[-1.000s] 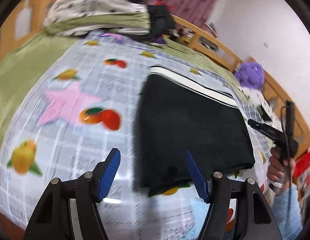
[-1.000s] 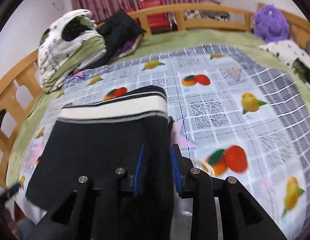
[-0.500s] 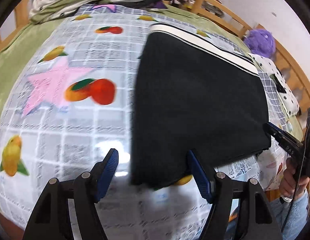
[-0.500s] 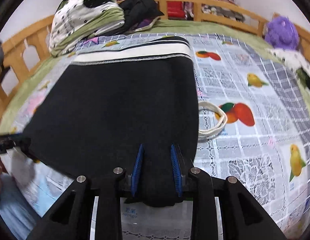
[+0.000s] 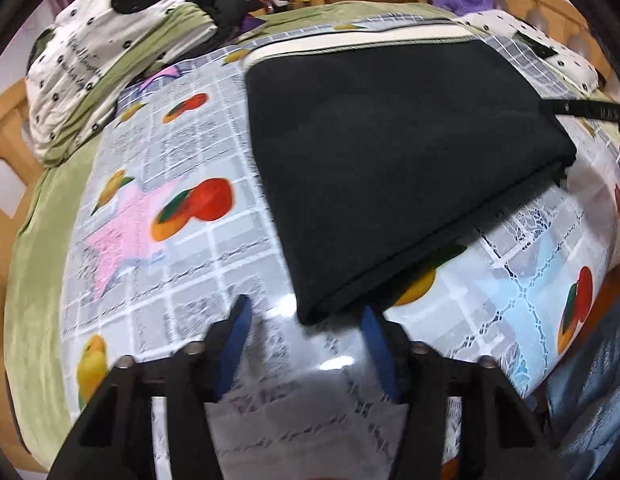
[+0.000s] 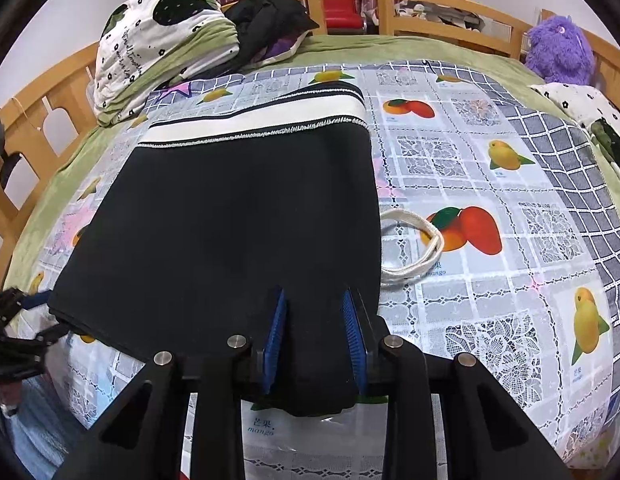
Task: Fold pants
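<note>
The black pants [image 6: 230, 232] lie folded flat on the fruit-print cloth [image 6: 509, 280] covering the bed [image 6: 389, 46], white waistband [image 6: 254, 124] at the far end; no container is in view. The right gripper [image 6: 314, 332] is clamped narrowly on the near hem, as it was a second ago, though the pants now lie spread out further from it. The left gripper [image 5: 306, 344] has just been closing to a middling gap around the pants' near corner, its pads not yet pressing the cloth, and it has dropped closer.
</note>
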`<state>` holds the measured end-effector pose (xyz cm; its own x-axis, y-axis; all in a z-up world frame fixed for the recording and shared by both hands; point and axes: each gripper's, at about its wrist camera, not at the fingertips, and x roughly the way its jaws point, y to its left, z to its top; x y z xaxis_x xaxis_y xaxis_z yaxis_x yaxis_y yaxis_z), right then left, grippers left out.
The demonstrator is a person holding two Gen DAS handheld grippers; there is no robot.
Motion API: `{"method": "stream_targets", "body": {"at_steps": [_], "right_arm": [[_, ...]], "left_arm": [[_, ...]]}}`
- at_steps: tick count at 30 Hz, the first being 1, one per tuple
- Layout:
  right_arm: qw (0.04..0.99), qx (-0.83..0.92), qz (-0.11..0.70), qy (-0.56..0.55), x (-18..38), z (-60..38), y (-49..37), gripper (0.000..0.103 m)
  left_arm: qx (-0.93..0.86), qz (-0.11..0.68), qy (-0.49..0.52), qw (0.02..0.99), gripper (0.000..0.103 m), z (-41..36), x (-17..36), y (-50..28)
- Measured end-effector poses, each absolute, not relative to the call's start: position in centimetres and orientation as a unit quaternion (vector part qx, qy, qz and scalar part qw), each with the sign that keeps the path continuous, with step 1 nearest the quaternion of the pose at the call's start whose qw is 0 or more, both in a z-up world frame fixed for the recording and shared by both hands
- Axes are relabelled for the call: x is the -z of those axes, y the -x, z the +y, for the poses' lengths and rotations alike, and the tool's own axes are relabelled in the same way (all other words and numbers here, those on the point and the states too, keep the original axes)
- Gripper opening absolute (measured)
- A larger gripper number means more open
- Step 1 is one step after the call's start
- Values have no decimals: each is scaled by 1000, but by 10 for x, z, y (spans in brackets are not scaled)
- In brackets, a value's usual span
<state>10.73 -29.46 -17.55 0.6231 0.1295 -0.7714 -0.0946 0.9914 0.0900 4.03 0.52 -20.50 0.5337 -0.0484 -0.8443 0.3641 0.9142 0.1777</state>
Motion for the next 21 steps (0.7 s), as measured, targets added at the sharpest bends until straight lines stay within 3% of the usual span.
{"method": "stream_targets", "body": {"at_steps": [1, 2, 7, 10, 15, 21], "right_arm": [[901, -62, 429, -19, 175, -294, -108, 30], [901, -60, 429, -15, 176, -292, -109, 30], [901, -56, 431, -9, 183, -288, -112, 31], [903, -58, 426, 7, 185, -281, -109, 33], [905, -60, 420, 33, 180, -278, -101, 33], [921, -88, 379, 5, 169, -282, -92, 39]], "left_arm": [[129, 463, -183, 858, 24, -1, 204, -41], [129, 457, -191, 859, 14, -4, 204, -43], [102, 423, 11, 900, 12, 42, 179, -52], [74, 467, -49, 880, 14, 29, 213, -51], [72, 457, -38, 886, 18, 35, 191, -30], [104, 379, -16, 919, 43, 31, 138, -31]]}}
